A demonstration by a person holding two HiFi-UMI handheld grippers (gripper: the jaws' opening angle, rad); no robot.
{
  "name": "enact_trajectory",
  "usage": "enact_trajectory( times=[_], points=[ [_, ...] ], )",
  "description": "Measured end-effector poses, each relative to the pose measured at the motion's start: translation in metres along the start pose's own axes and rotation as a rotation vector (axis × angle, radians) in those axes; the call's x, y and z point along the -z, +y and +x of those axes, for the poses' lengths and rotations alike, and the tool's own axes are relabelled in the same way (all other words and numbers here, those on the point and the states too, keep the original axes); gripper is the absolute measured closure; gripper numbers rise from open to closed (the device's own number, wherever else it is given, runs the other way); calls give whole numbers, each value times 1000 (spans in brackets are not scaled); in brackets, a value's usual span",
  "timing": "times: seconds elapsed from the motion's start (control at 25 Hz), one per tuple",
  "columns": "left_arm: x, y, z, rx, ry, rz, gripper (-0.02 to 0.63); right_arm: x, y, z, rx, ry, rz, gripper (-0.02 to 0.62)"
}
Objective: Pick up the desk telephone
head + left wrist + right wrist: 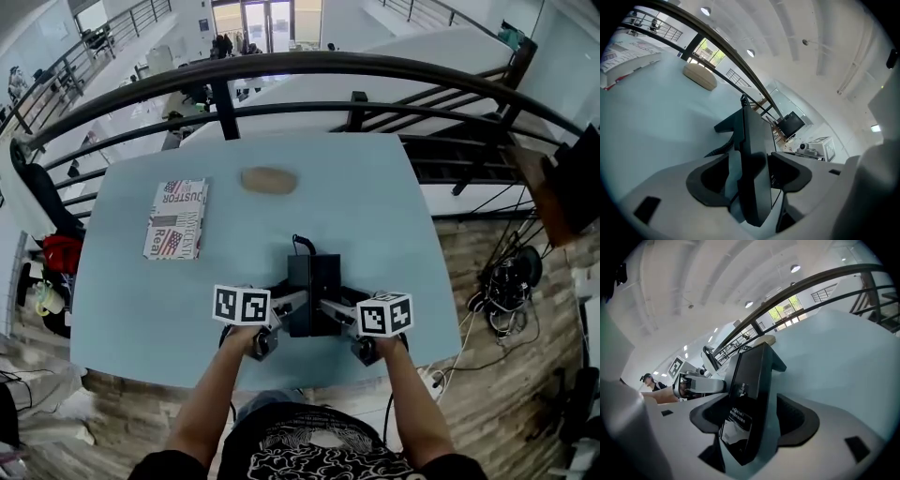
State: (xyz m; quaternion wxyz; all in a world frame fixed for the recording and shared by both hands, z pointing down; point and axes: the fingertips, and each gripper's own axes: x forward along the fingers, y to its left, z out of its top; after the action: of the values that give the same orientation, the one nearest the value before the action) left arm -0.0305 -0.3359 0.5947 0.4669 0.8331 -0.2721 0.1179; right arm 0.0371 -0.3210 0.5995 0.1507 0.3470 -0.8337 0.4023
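Left gripper [286, 305], right gripper [333, 309]: both sets of jaws spread wide, pinching nothing. Phone [313, 277] sits between the grippers, its left edge inside the left jaws and its right edge inside the right jaws. It is near the front of the pale blue table [141, 309]. Book [176, 217] and tan pad [268, 180] lie farther back. Dark railing [281, 66] behind.

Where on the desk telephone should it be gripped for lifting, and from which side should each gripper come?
Grip the desk telephone by its long side edges: left gripper from its left, right gripper from its right. Its body is a thin slab with the cord at the far end, so the sides likely fit between jaws; both grippers' open jaws straddle them.
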Motion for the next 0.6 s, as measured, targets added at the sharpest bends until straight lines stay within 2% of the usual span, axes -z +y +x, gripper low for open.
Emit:
enact_trajectory(
  times=[0.4, 0.52, 0.6],
  points=[
    [2, -1, 14, 53, 91, 18, 341, 5, 1, 18, -42, 44, 60, 307],
    [5, -5, 16, 70, 108, 22, 397, 6, 3, 17, -61, 28, 81, 310],
    [4, -6, 15, 72, 102, 18, 400, 5, 4, 17, -64, 18, 84, 311]
  ],
)
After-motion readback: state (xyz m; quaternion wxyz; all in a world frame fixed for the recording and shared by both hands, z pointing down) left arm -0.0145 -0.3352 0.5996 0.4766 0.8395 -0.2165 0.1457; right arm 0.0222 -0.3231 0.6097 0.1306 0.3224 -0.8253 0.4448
